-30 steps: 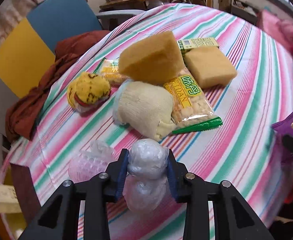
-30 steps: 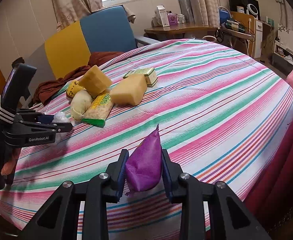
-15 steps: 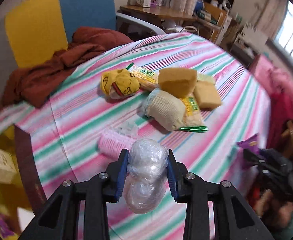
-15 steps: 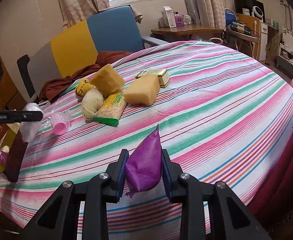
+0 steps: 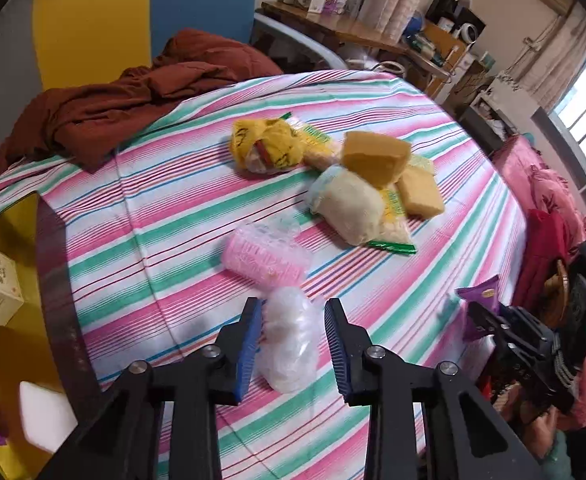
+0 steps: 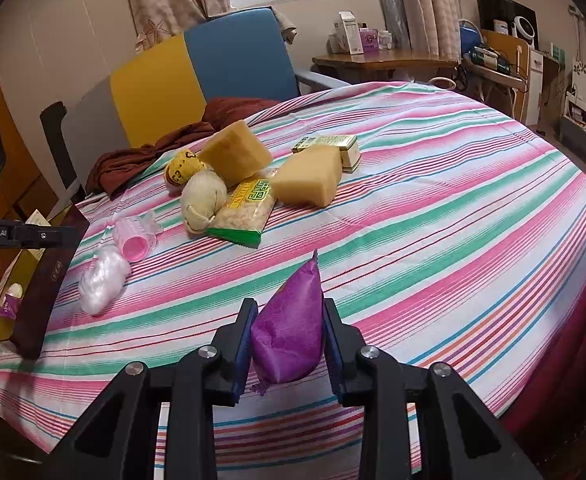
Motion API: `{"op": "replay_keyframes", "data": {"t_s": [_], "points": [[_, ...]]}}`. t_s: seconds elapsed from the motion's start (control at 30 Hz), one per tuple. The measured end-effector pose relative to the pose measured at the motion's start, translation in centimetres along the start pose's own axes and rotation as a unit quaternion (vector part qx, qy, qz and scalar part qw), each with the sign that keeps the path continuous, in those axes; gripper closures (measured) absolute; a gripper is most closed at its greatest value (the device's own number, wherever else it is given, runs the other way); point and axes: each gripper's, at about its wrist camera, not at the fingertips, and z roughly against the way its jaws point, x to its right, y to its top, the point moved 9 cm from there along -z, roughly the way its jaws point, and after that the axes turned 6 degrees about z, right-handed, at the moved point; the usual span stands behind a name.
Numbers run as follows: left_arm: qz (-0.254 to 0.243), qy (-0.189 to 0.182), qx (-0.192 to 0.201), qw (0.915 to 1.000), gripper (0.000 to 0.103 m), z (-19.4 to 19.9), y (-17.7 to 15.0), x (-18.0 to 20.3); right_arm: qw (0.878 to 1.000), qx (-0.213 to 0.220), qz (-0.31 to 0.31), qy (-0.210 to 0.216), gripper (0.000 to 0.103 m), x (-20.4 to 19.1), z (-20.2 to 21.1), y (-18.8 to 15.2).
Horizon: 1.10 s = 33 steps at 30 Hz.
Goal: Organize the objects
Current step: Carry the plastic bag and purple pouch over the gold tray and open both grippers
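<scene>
The clear plastic-wrapped bundle (image 5: 289,340) lies on the striped tablecloth (image 6: 433,220) near the table's left edge, touching a pink cup in bubble wrap (image 6: 133,238). My left gripper (image 5: 293,302) hovers above it with jaws closing. The bundle shows in the gap, and a sliver of cloth shows beside the pads. In the right wrist view the bundle (image 6: 103,280) rests below and right of a bare left finger (image 6: 45,235). My right gripper (image 6: 288,302) is shut on a purple packet (image 6: 289,336) above the near side of the table.
A pile sits mid-table: two tan sponges (image 6: 235,156), a snack bag (image 6: 245,210), a cream knitted ball (image 6: 203,200), a yellow wrapped item (image 6: 181,168), a green tin (image 6: 333,146). A yellow box (image 6: 1,320) and dark board (image 6: 49,280) stand off the left edge. A rust cloth (image 5: 133,100) drapes the chair.
The bundle has dropped out of the left jaws onto the cloth beside the pink cup. The left gripper pulled back, rose and rolled. The right gripper kept still with its packet.
</scene>
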Motion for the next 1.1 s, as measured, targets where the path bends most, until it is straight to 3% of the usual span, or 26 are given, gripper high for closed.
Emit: {"op": "replay_keyframes", "data": {"t_s": [0.07,0.13,0.2,0.3,0.43,0.47,0.57,0.67,0.77,0.93,1.1], "points": [[0.001,0.009,-0.008,0.9999,0.067,-0.5,-0.2,-0.3,1.0,0.0,0.001,-0.001,0.072,-0.1,-0.1,0.0],[0.008,0.013,-0.025,0.9996,0.053,-1.5,-0.7,-0.1,1.0,-0.003,0.001,0.001,0.072,-0.1,-0.3,-0.1],[-0.005,0.032,-0.029,0.9991,0.03,-2.1,-0.9,0.3,1.0,-0.005,0.002,0.002,0.072,-0.2,-0.4,-0.3],[-0.018,0.057,-0.03,0.9978,0.024,-2.7,-0.9,0.6,1.0,-0.006,0.002,0.004,0.072,-0.2,-0.6,-0.4],[-0.004,0.092,-0.057,0.9941,0.025,-4.6,-1.2,0.1,1.0,-0.009,0.001,0.007,0.072,-0.2,-0.9,-0.6],[0.001,0.107,-0.068,0.9919,0.031,-5.2,-1.5,-0.2,1.0,-0.008,0.001,0.007,0.072,-0.2,-0.9,-0.6],[0.007,0.117,-0.109,0.9871,0.062,-7.0,-3.1,-0.6,1.0,-0.004,0.001,0.008,0.072,-0.2,-0.9,-0.4],[0.004,0.129,-0.09,0.9876,0.065,-6.8,-2.7,-0.6,1.0,-0.005,-0.001,0.011,0.072,-0.3,-1.1,-0.4],[0.005,0.123,-0.09,0.9883,0.065,-6.5,-3.0,-0.7,1.0,-0.001,0.0,0.011,0.072,-0.5,-0.8,-0.3],[0.01,0.108,-0.059,0.9924,0.066,-4.6,-3.2,-1.2,1.0,-0.002,0.0,0.011,0.072,-0.7,-0.6,-0.5],[-0.023,0.154,-0.016,0.9877,0.066,-1.6,-4.1,-1.9,1.0,-0.003,0.014,0.017,0.072,-2.2,-0.2,-0.4]]}}
